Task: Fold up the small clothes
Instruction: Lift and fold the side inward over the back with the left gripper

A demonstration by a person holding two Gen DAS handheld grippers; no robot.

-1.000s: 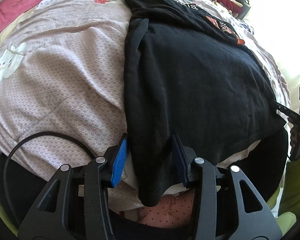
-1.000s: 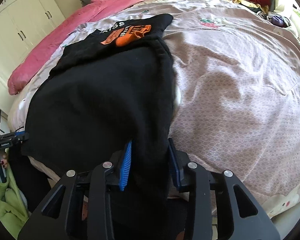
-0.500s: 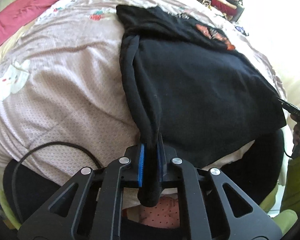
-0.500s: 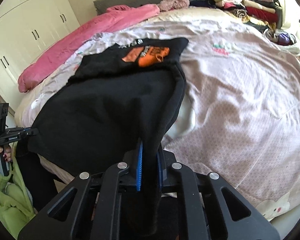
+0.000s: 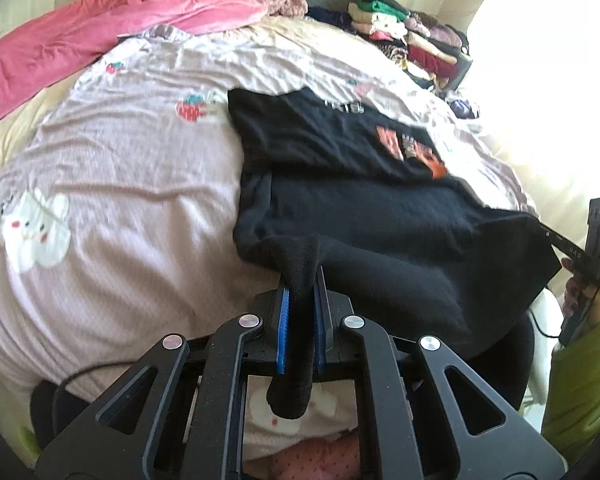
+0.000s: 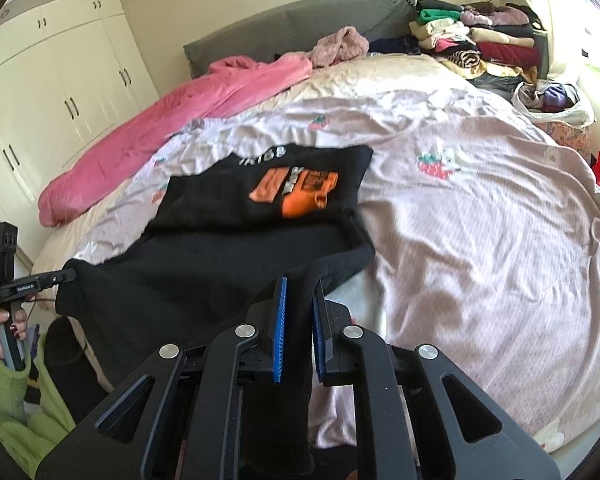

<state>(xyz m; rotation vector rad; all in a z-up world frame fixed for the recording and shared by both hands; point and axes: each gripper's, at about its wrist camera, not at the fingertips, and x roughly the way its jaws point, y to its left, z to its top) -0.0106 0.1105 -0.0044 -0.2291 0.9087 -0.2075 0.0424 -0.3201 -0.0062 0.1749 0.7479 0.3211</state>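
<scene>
A black sweater with an orange print [image 5: 364,208] [image 6: 236,240] lies on the bed, print end away from me. My left gripper [image 5: 300,280] is shut on the near left corner of its hem, and black cloth hangs down between the blue pads. My right gripper [image 6: 298,284] is shut on the near right corner, with cloth also hanging through it. The near edge of the sweater is lifted off the quilt between the two grippers. Each gripper appears at the edge of the other's view, held by a hand in a green sleeve [image 5: 580,380] [image 6: 8,392].
The bed carries a pale pink quilt [image 5: 120,200] [image 6: 480,240] with strawberry and rabbit prints. A pink blanket [image 6: 172,120] lies along the far left. Stacks of folded clothes [image 6: 480,40] sit at the far right by the grey headboard [image 6: 292,28]. White wardrobes [image 6: 52,88] stand at left.
Both grippers closed on the sweater's near corners and rose, lifting the near edge off the bed. The views tilted up, showing more of the room.
</scene>
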